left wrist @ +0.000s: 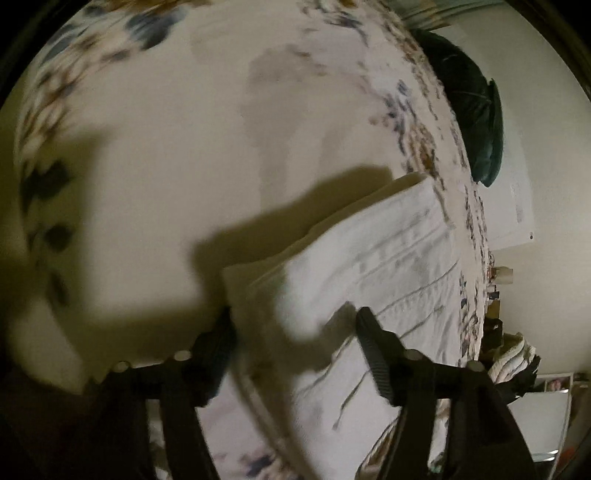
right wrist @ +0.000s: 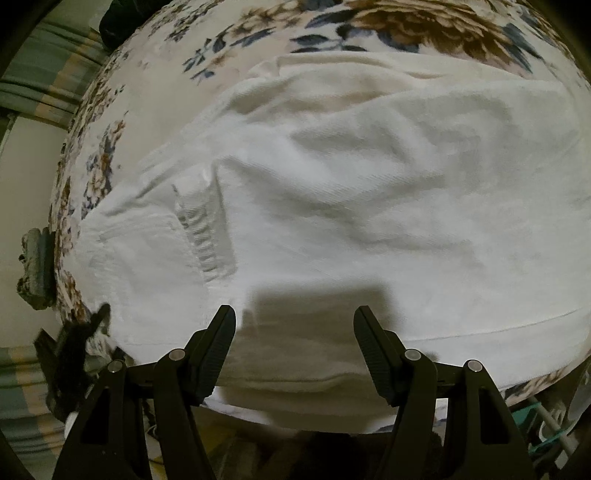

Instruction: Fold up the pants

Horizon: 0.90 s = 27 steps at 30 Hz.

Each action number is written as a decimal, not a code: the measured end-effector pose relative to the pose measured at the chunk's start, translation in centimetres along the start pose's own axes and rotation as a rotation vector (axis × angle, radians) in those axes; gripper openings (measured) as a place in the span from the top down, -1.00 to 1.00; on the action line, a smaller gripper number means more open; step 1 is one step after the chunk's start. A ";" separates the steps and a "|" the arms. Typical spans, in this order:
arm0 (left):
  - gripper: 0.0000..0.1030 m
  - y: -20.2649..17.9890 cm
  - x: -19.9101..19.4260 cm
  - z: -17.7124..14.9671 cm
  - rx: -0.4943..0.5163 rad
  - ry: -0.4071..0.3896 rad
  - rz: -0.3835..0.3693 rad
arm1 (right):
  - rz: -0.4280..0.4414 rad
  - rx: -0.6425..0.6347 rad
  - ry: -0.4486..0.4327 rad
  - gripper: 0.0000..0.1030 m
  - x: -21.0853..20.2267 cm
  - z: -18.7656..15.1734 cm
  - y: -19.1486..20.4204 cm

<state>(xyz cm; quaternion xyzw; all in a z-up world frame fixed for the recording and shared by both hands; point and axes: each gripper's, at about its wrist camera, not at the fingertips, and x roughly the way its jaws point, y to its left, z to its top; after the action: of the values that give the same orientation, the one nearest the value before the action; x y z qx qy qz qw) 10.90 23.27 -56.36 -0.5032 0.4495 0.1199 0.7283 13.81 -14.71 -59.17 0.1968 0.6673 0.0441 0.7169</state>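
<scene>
Beside pants [left wrist: 369, 266], perhaps cushion [left wrist: 476, 122].

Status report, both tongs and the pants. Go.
Left tongs open, empty, over pants' edge. Right tongs open, empty, above white pants. Pants spread on floral bedspread, wrinkled. Nothing in the way.

Right hand-held gripper [right wrist: 294, 317] showing matte black plastic, two wedge-shaped fingers [right wrist: 371, 347] carrying ribbed inner pads, silver round pivot pins sitting on angular linkage arms, left hand-held gripper [left wrist: 293, 321] appearing identical, blurred.
</scene>
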 end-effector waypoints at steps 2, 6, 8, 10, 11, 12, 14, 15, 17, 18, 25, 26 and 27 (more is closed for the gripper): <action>-0.27 -0.6 0.6 0.0 0.015 -0.033 0.001 | -0.005 0.012 -0.001 -0.34 0.2 0.0 -0.4; 0.35 -1.1 0.7 -0.1 0.036 -0.071 -0.031 | -0.015 0.037 -0.009 -0.34 0.1 0.1 -0.8; 0.43 -2.1 0.0 -0.4 0.077 -0.099 -0.025 | -0.022 0.040 -0.019 -0.34 -0.1 0.2 -1.0; 0.45 -4.0 -1.4 -0.9 0.147 -0.142 -0.004 | -0.036 0.042 -0.025 -0.34 -0.2 0.3 -1.2; 0.47 -5.1 -2.1 -1.2 0.185 -0.162 0.004 | -0.049 0.041 -0.029 -0.34 -0.4 0.4 -1.4; 0.47 -5.9 -2.7 -1.5 0.214 -0.178 0.007 | -0.065 0.041 -0.033 -0.34 -0.5 0.5 -1.5; 0.48 -8.7 -4.6 -2.6 0.318 -0.223 0.014 | -0.107 0.042 -0.037 -0.49 -0.7 0.6 -1.8; 0.48 -10.5 -5.6 -3.4 0.387 -0.245 0.013 | -0.113 0.052 -0.045 -0.64 -0.9 0.6 -2.2; 0.48 -13.7 -7.2 -5.1 0.489 -0.275 -0.004 | -0.120 0.080 -0.059 -0.69 -1.4 0.7 -3.1; 0.49 -14.4 -7.8 -5.7 0.522 -0.284 -0.011 | -0.120 0.095 -0.065 -0.70 -1.7 0.7 -3.7; 0.50 -24.8 -10.6 -14.8 0.874 -0.326 -0.108 | -0.084 0.193 -0.112 -0.95 -5.8 0.9 -8.7; 0.50 -26.0 -10.5 -16.4 0.911 -0.314 -0.125 | -0.086 0.200 -0.120 -0.95 -6.5 0.8 -9.4; 0.51 -27.1 -10.4 -18.0 0.943 -0.302 -0.140 | -0.087 0.210 -0.130 -0.95 -7.5 0.7 -10.5</action>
<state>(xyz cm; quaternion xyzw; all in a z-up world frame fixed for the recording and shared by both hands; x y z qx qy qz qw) 12.37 -1.59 -33.04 -0.1252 0.3092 -0.0740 0.9398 11.64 -26.95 -55.73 0.2442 0.6284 -0.0702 0.7352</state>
